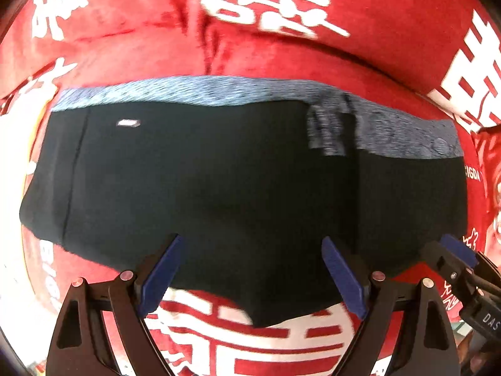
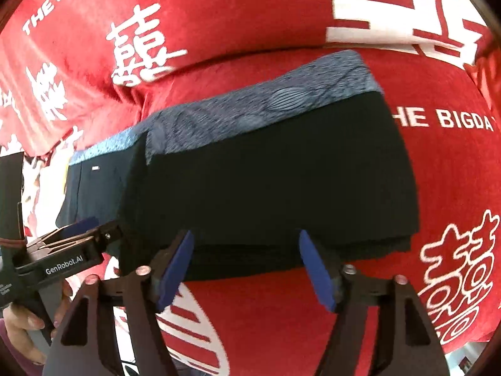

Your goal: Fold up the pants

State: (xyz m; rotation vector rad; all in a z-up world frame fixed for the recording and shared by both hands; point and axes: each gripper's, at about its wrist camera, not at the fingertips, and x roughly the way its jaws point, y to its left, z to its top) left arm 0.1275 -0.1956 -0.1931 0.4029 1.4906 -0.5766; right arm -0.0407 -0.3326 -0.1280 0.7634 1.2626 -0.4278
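Observation:
Black pants [image 1: 219, 172] with a grey-blue patterned waistband [image 1: 188, 91] lie folded on a red blanket. In the right wrist view the pants [image 2: 266, 172] show a doubled-over right part lying on a lower layer, with the waistband [image 2: 281, 97] along the far edge. My left gripper [image 1: 253, 244] hangs over the pants' near edge, jaws wide apart and nothing pinched between the blue pads. My right gripper [image 2: 245, 238] stands open over the near edge of the folded stack, its pads apart from the cloth. Each gripper shows in the other's view: right gripper [image 1: 457, 257], left gripper [image 2: 84, 228].
The red blanket [image 1: 281, 53] carries large white characters and lettering and is creased behind the pants; the same blanket [image 2: 219, 15] fills the right wrist view. A person's hand [image 2: 18, 322] holds the left gripper's handle at the lower left.

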